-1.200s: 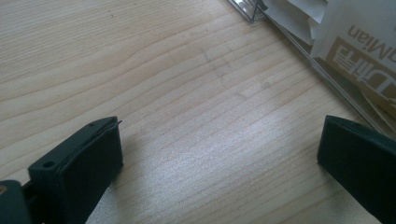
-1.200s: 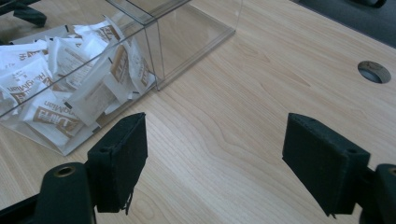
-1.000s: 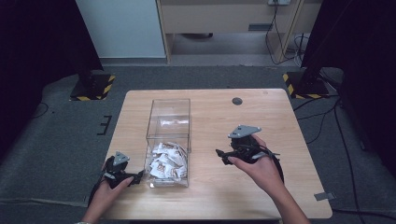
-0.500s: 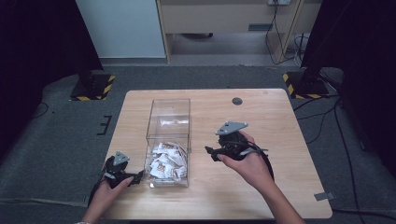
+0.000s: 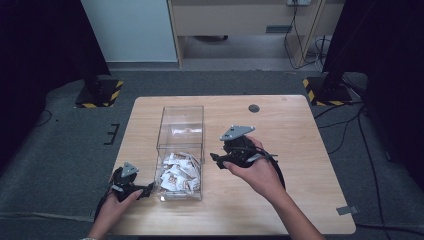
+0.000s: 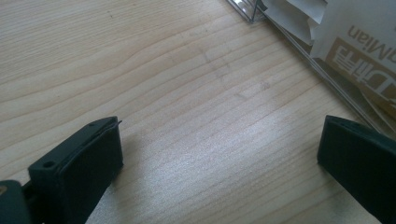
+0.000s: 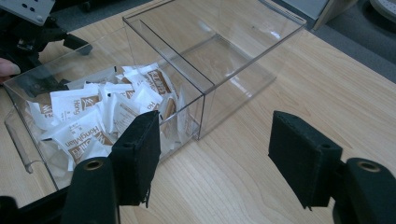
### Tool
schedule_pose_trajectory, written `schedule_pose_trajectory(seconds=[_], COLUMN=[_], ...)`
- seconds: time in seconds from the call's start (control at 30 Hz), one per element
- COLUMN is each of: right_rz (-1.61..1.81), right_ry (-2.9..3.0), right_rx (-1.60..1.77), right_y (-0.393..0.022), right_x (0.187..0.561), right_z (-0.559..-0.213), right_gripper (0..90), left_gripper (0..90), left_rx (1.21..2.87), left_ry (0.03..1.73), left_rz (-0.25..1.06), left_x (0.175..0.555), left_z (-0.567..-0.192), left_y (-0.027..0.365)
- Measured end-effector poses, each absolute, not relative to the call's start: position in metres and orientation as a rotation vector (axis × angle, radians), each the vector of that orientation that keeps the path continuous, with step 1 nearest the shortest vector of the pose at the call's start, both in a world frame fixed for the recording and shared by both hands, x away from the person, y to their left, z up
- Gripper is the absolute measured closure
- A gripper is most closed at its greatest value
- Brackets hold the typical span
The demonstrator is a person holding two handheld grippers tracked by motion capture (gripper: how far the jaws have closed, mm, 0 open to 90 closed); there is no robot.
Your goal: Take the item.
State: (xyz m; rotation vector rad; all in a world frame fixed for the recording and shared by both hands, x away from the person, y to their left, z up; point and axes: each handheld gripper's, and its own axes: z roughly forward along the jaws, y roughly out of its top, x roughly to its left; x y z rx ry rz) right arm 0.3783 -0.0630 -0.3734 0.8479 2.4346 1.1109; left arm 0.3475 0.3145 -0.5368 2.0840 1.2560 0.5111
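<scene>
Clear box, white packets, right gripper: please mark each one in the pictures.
Clear box (image 5: 181, 114), high view, on its far wall.
White packets (image 7: 86, 122), right gripper view, on one packet's face.
Right gripper (image 7: 212, 156), right gripper view, between its fingertips.

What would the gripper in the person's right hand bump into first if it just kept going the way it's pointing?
Most likely the clear plastic box. The right gripper, jaws apart with nothing between them, aims across bare table at the box's near wall, about where the divider meets it, beside the white packets. Depth is hard to judge.
</scene>
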Motion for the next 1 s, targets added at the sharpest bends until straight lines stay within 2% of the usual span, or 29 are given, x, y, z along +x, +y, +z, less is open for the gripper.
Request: schedule_pose_trajectory(seconds=[0.33, 0.43, 0.53, 1.0], right_rz=[1.101, 1.101, 1.116, 1.107], right_ry=[2.44, 2.442, 2.448, 2.504], right_rx=[0.849, 0.838, 0.815, 0.742], right_y=[-0.054, -0.051, -0.044, -0.018], right_x=[0.383, 0.384, 0.383, 0.379], right_z=[-0.374, -0.372, -0.369, -0.377], right_gripper=[36.5, 38.1, 43.7, 51.3], left_gripper=[0.0, 0.0, 0.0, 0.0], left_rx=[2.084, 2.084, 2.084, 2.084], left_ry=[1.256, 1.256, 1.256, 1.256], left_rz=[0.511, 0.511, 0.511, 0.511], left_x=[0.347, 0.347, 0.347, 0.347], left_z=[-0.537, -0.537, -0.537, -0.537], left_y=[0.314, 0.314, 0.314, 0.314])
